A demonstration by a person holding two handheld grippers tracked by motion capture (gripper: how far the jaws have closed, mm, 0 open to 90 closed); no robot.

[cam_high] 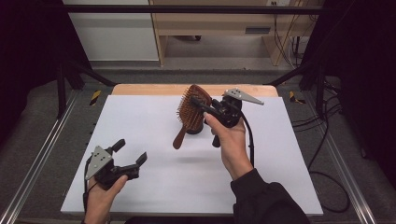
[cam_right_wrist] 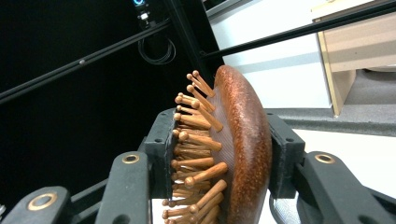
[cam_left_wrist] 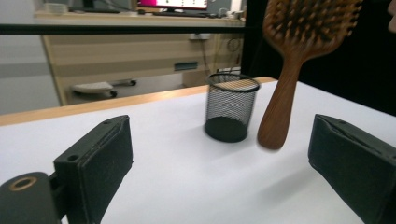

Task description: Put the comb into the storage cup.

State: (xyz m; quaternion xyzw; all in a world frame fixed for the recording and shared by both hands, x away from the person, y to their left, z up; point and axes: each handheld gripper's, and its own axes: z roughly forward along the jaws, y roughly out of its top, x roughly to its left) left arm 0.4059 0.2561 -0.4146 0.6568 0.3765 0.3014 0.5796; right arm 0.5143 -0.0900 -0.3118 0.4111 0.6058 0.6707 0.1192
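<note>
Your right gripper [cam_high: 204,108] is clamped on the head of the reddish-brown wooden paddle hairbrush [cam_high: 189,113], which hangs handle-down above the black wire-mesh cup [cam_left_wrist: 230,107]. Your left gripper [cam_high: 129,152] stands released, holding nothing. Next, probably, lower the smooth, tapered handle straight into the round cup without tipping it

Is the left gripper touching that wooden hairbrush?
Apart. In the high view the left gripper sits open near the table's front, well clear of the hairbrush.
</note>
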